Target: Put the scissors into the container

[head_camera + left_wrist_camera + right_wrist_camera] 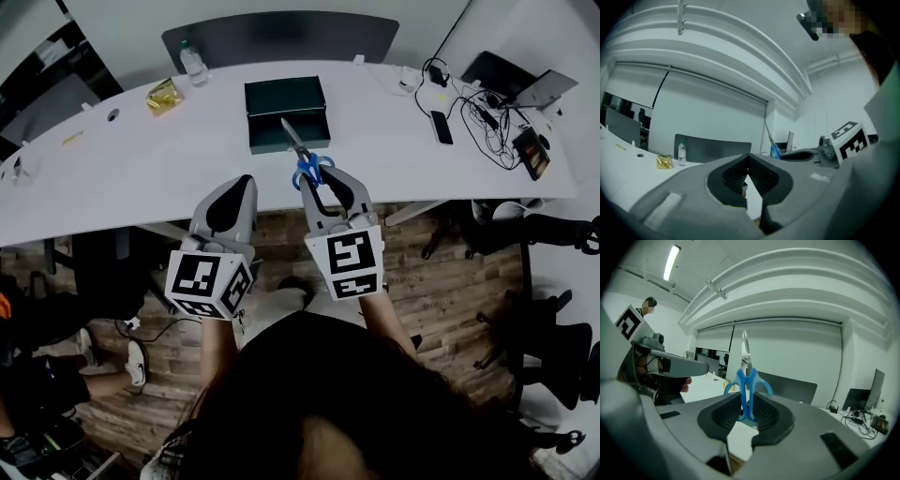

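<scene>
Your right gripper (322, 178) is closed on the blue plastic-handled scissors with steel blades (312, 167). In the right gripper view, both ribbed pads (761, 411) press against the two handle loops. The shut blades (745, 350) stick straight out past the jaw tips, in line with the gripper. The scissors are not in the container. You hold them above the near part of the long white table (141, 169), with the blades aimed away from you. From the head view, the blade tip (285, 126) overlaps the near side of the dark green rectangular box (272, 98) at the table's middle. You cannot tell from that view whether the tip touches the box or hangs above it, or whether the box is open.

Your left gripper (246, 180) is just beside the right one, on its left, over the table's near edge. Its jaws are closed together at the tips with nothing between them, and the left gripper view shows the two dark pads (761, 176) meeting in a point. Both marker cubes sit low in the head view, above the brown wood-pattern floor (441, 291).

Further back on the table, to the left of the box, are a clear plastic water bottle (192, 64) and a crumpled gold foil packet (163, 96). A black phone (441, 127) lies to the right beside a tangle of black cables (487, 122). A dark chair back (281, 37) stands behind the table's far edge.
</scene>
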{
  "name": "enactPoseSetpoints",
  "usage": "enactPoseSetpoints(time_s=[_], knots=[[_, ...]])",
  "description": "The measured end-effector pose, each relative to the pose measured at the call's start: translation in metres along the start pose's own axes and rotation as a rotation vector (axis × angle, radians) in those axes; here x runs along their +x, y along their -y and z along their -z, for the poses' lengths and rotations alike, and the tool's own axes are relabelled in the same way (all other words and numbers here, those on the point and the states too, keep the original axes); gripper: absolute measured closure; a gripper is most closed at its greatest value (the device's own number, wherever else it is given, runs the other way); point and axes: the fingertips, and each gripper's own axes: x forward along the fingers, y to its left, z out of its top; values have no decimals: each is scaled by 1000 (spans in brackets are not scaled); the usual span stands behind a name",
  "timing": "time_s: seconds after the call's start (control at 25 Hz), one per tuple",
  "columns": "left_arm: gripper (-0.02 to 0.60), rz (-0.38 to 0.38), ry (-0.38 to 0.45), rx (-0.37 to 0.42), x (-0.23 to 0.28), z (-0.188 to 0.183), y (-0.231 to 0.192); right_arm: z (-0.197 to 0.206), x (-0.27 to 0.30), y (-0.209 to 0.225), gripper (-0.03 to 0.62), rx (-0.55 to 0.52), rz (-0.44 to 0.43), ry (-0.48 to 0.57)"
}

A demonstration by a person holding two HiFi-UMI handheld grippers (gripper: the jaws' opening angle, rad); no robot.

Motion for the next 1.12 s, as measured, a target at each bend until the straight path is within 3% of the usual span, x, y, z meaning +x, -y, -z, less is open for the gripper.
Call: enactPoseSetpoints(time_s=[0.52, 1.12], knots=[[569, 70, -7, -7, 26, -3, -22, -7, 33, 1, 510, 3, 35, -16], [569, 40, -40, 15, 79, -4, -48, -6, 90, 34, 510, -29, -2, -35]])
